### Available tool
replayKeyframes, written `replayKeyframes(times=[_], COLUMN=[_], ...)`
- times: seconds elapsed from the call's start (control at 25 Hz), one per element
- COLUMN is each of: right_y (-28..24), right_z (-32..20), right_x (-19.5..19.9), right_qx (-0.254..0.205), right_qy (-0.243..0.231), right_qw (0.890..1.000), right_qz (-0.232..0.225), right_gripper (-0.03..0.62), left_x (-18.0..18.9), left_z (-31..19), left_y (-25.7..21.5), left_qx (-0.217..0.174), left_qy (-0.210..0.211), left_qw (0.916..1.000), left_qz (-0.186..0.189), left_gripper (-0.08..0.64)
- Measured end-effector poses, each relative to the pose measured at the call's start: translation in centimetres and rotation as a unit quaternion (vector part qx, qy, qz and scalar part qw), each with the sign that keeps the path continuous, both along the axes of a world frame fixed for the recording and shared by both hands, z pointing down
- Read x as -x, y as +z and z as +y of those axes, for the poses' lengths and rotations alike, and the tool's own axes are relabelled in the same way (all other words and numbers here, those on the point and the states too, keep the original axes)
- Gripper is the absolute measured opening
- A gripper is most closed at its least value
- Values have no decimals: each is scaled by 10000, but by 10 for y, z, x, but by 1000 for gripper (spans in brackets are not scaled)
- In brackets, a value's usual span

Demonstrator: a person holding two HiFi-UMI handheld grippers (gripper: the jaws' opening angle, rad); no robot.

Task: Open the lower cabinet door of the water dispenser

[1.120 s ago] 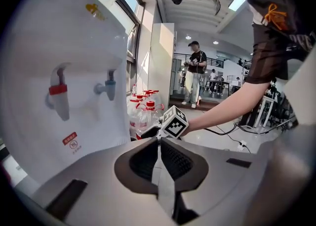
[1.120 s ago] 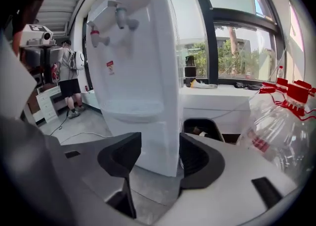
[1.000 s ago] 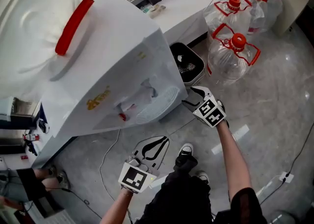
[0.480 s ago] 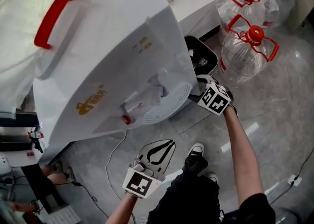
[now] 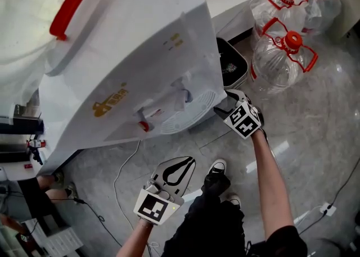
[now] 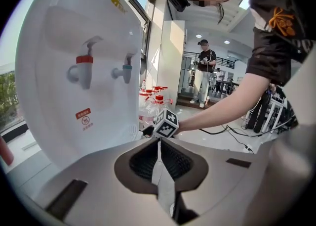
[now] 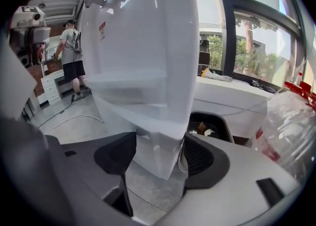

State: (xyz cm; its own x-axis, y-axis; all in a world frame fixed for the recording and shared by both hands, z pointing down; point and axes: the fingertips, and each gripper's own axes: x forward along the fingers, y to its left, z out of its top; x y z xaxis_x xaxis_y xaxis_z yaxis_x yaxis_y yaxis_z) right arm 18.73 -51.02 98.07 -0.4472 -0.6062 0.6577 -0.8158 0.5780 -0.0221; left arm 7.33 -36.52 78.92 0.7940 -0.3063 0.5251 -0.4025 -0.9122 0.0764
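I am holding my right gripper (image 5: 225, 104) at the water dispenser's (image 5: 124, 53) lower front corner. Its jaws have just been closing slightly but are standing wide, with the corner beside the lower cabinet door (image 7: 131, 121) sitting between them, unclamped. My left gripper (image 5: 181, 167) is hanging before the dispenser, pinched together and gripping nothing.

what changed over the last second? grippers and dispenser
The right gripper eased lower at the water dispenser's front corner. Its jaws have just opened wide, then closed slightly, with that corner edge between them, not clamped. Nothing was taken hold of or let go. The left gripper stayed low, jaws shut and empty. The dispenser and the water bottles are unmoved.
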Motion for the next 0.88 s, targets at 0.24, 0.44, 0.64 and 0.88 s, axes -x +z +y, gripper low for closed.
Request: replayKeyframes(times=[0.24, 0.44, 0.64, 0.88], right_y=[-2, -4, -11, -10], right_z=[49, 95, 141, 194], right_x=[-6, 3, 15, 43], right_qx=[183, 368, 714, 1043], right_qy=[405, 680, 1124, 1262], right_qw=[9988, 9964, 9890, 9818], right_qz=[-224, -350, -641, -962], right_gripper=[278, 278, 278, 278], left_x=[-2, 4, 9, 15], left_z=[2, 19, 46, 79], left_y=[-16, -31, -47, -63], left_qx=[74, 125, 122, 149], left_qy=[-149, -123, -46, -208], left_qw=[9998, 9998, 9999, 9997], left_qz=[64, 1, -77, -38], left_gripper=[20, 20, 20, 20])
